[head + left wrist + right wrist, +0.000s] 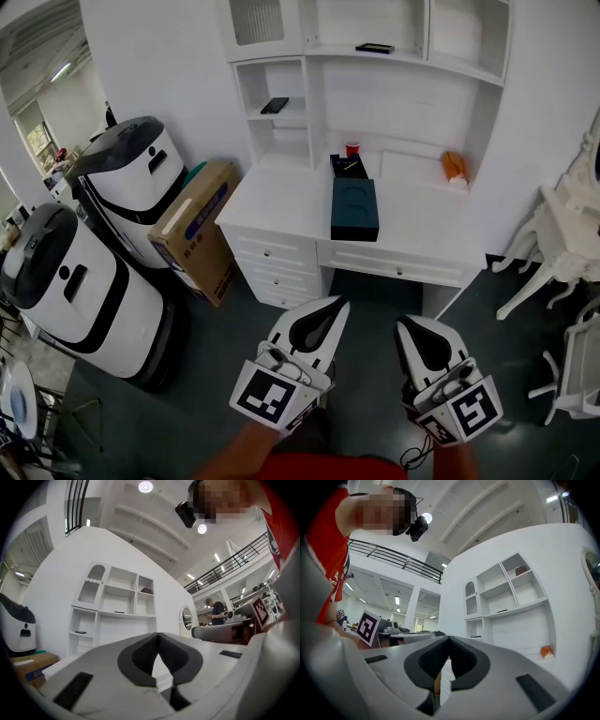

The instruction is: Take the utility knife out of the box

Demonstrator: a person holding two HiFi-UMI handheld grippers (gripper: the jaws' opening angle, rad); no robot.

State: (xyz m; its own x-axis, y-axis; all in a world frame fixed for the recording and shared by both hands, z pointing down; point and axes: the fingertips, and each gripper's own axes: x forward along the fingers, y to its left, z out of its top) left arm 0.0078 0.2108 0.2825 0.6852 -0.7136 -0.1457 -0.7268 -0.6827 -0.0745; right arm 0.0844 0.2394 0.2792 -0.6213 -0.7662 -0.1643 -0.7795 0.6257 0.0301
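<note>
Where desk [272, 202] edge ends (box [354, 208] just behind), bare floor [511, 314] spreads.

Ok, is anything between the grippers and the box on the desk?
Nothing visible does. The left gripper and right gripper, both shut, point at the desk, where the box lies in the open.

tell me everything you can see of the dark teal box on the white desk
The dark teal box is a long rectangular case that looks closed, with a matte top bearing two faint round impressions. It lies flat on the white desk, its near end close to the front edge and its length running toward the back wall. A smaller open black tray sits at its far end; whether they touch is unclear. Nothing rests on it.
</note>
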